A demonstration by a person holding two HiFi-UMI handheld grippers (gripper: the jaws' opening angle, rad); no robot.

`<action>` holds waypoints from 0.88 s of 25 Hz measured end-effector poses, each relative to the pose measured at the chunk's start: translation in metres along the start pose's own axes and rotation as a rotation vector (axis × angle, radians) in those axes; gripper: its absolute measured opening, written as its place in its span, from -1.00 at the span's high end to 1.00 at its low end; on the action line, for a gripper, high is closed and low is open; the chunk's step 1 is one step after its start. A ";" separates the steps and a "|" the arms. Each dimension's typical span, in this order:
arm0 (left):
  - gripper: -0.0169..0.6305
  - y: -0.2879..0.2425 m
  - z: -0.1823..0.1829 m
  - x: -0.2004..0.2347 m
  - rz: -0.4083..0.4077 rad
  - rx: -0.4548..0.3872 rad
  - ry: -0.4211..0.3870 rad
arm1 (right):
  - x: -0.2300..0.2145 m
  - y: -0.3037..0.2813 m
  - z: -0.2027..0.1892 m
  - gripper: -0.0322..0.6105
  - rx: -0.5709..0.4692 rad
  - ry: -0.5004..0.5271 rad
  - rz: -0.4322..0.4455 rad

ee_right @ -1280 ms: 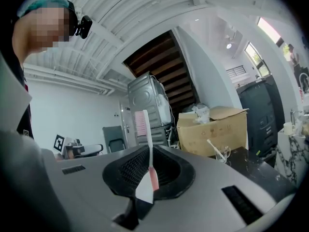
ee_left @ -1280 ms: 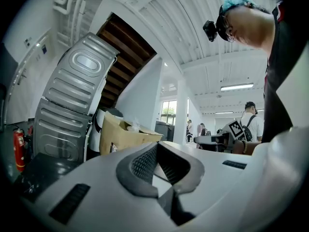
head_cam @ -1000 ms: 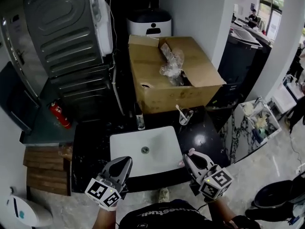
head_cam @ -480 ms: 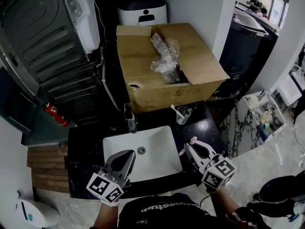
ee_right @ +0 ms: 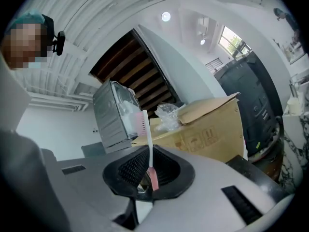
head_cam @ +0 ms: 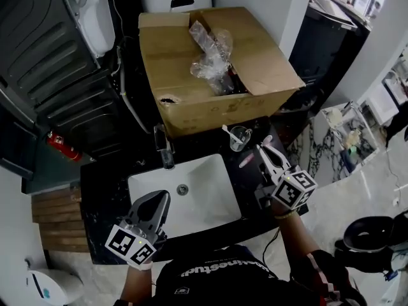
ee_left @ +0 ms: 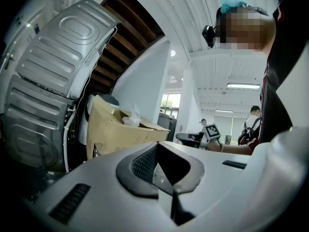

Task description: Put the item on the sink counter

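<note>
Right gripper view: the right gripper (ee_right: 145, 177) pinches a toothbrush (ee_right: 147, 144) low on its handle. It seems light, stiff and slippery. The left gripper (ee_left: 161, 170) is closed and empty.

The person wears a black top (head_cam: 191, 285) with white lettering (head_cam: 213, 271) across it; the right sleeve (head_cam: 324, 287) is dark with red touches; a teal cap (ee_left: 234, 0) sits on the head, with a small black camera (ee_left: 208, 35) beside it. The left gripper (head_cam: 158, 199) and right gripper (head_cam: 265, 148) are pale grey shells with dark ribbed pads (ee_right: 131, 168); each carries a cube (head_cam: 293, 189) of black-and-white square markers; a thin cable (head_cam: 275, 237) hangs below the right one.
</note>
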State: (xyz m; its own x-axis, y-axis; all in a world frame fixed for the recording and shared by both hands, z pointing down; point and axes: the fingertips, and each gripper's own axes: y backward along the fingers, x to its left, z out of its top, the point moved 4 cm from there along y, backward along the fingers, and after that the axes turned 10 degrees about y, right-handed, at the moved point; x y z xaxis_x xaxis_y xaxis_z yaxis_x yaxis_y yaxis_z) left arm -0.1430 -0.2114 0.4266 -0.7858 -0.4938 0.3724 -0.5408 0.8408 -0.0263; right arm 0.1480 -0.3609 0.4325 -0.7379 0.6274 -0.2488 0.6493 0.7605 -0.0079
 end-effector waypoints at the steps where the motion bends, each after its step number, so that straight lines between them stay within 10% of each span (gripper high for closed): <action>1: 0.90 0.001 -0.002 0.003 0.007 0.004 0.007 | -0.010 -0.010 -0.004 0.73 0.006 0.008 -0.008; 22: 0.90 -0.032 -0.016 0.038 0.060 0.058 0.013 | -0.142 -0.101 -0.105 0.74 0.147 -0.223 -0.229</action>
State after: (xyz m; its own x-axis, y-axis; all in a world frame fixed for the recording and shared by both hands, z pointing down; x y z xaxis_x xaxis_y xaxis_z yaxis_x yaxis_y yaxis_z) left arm -0.1505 -0.2530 0.4564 -0.8135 -0.4396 0.3806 -0.5097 0.8542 -0.1029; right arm 0.1682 -0.5089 0.5705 -0.8199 0.3789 -0.4293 0.5030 0.8348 -0.2237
